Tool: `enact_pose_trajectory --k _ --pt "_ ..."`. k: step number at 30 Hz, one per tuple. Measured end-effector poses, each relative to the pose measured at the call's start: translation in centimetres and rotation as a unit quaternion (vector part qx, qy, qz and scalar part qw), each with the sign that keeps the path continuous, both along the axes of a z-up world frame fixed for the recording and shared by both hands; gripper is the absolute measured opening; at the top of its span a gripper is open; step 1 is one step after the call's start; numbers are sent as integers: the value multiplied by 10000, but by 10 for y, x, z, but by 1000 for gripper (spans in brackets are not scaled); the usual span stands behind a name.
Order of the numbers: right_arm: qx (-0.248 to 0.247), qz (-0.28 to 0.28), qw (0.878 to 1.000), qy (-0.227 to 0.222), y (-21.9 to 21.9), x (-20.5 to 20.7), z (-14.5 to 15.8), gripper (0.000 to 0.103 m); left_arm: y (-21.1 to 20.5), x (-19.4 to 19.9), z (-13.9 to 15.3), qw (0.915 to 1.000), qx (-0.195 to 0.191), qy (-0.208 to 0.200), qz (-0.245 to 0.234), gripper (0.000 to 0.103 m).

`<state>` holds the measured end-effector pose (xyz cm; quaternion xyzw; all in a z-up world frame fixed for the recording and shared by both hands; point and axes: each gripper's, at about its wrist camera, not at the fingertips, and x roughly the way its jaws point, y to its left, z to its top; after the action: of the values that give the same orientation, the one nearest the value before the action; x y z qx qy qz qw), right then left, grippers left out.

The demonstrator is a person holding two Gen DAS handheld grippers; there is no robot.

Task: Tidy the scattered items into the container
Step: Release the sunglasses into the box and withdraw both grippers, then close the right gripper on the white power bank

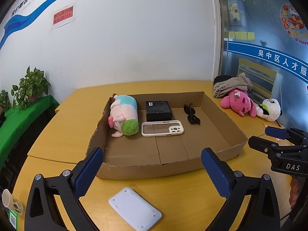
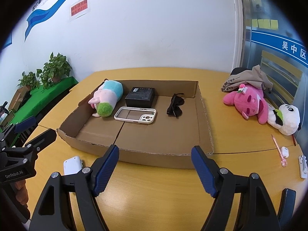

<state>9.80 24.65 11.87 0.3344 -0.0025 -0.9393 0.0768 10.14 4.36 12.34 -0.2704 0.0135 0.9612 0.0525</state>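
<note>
A shallow cardboard tray [image 1: 146,168] [image 2: 169,158] lies on the yellow table. It holds a pink pig plush [image 1: 124,114] [image 2: 106,99], a black box [image 1: 158,110] [image 2: 141,96], a white phone case [image 1: 162,128] [image 2: 135,115] and black sunglasses [image 1: 191,114] [image 2: 175,105]. A white flat device [image 1: 134,209] [image 2: 72,164] lies on the table in front of the tray, just below my open left gripper [image 1: 152,167]. My right gripper [image 2: 155,163] is open and empty before the tray's front wall. It also shows at the right of the left wrist view [image 1: 269,134].
At the table's right lie a pink plush [image 2: 248,104], a white panda plush [image 2: 286,119], a grey cloth [image 2: 250,79], a pink pen [image 2: 278,150], a white earbud case [image 2: 284,152] and a white clip [image 2: 303,166]. A paper cup [image 1: 8,201] stands at front left.
</note>
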Motion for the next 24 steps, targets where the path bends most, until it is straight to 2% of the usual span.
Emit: enact_pose_trajectory --k 17,24 --pt "17 54 9998 -164 -4 -6 -11 77 -2 -8 -12 9999 2 -161 -56 103" --pt "22 206 9993 -312 -13 -10 -20 77 -21 -13 -32 9987 109 -490 -19 103"
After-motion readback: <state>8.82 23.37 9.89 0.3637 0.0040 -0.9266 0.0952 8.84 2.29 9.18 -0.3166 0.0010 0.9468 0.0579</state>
